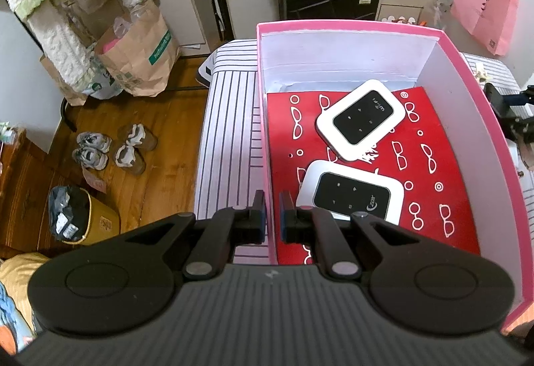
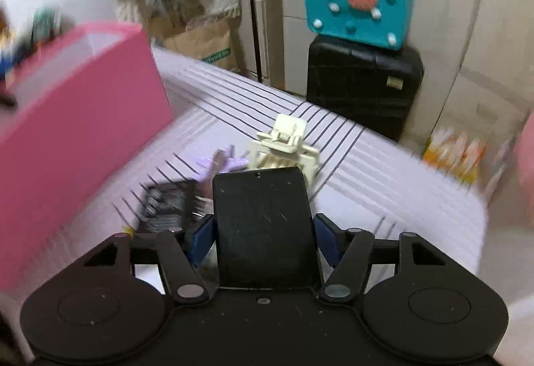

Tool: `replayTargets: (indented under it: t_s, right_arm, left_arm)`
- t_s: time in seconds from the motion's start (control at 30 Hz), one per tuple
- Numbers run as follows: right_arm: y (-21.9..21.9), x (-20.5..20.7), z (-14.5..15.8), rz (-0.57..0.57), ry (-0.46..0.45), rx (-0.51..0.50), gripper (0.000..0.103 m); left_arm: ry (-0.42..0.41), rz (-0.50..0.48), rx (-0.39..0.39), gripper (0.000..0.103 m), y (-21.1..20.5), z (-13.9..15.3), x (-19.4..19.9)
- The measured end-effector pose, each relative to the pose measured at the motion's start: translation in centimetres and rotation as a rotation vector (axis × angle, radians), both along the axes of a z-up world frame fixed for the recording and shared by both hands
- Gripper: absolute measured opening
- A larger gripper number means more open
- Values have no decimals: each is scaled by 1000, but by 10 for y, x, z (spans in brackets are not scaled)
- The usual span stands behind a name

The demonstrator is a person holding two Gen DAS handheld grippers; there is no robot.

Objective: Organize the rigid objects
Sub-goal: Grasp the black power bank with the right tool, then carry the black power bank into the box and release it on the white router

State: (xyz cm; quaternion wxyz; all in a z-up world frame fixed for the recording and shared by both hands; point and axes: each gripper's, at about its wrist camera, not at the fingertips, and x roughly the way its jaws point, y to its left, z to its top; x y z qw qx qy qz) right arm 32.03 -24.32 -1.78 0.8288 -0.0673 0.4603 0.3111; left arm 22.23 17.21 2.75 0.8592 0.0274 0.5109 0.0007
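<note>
Striped white bedding [image 2: 383, 165] covers the bed that carries everything, with a black suitcase [image 2: 363, 82] and a teal handbag [image 2: 358, 15] beyond it at 12 o'clock in the right wrist view. On the bed stands an open pink cardboard box [image 1: 467, 72] with white inner walls; a red card printed with white glasses [image 1: 434, 145] lines its floor, and two white pocket routers with black screens lie on the card, one [image 1: 360, 119] farther back, one [image 1: 350, 196] nearer. The left hand-held gripper [image 1: 272, 216] has its jaws drawn nearly together, pinching the box's left wall; the nearer router sits just at 2 o'clock of its fingertips. The right hand-held gripper [image 2: 263, 232] has its blue pads against the two sides of a flat black rectangular device [image 2: 263, 226], which stands between them and points to 12 o'clock. Past its far edge lie a cream plastic claw clip [image 2: 283, 145] and a lilac clip [image 2: 220, 162]; a blurred dark packet [image 2: 167, 206] lies at 10 o'clock.
</note>
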Motion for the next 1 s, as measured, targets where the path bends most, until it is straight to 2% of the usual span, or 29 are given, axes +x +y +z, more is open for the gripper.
replayTargets:
  t_s: [0.07, 0.37, 0.57, 0.77, 1.0]
  right_arm:
    - [-3, -5, 6, -68, 32, 61, 69]
    - [17, -44, 51, -136, -130, 51, 68]
    - [37, -53, 66, -151, -155, 73, 68]
    - [67, -66, 92, -109, -139, 117, 68]
    - [125, -80, 122, 50, -120, 145, 68]
  left_arm:
    - [-4, -6, -5, 7, 1, -1, 0]
    - [-8, -65, 7, 7, 1, -3, 0]
    - [-18, -105, -6, 7, 5, -5, -2]
    - [-24, -157, -18, 8, 10, -5, -3]
    - [-31, -201, -23, 9, 12, -5, -4]
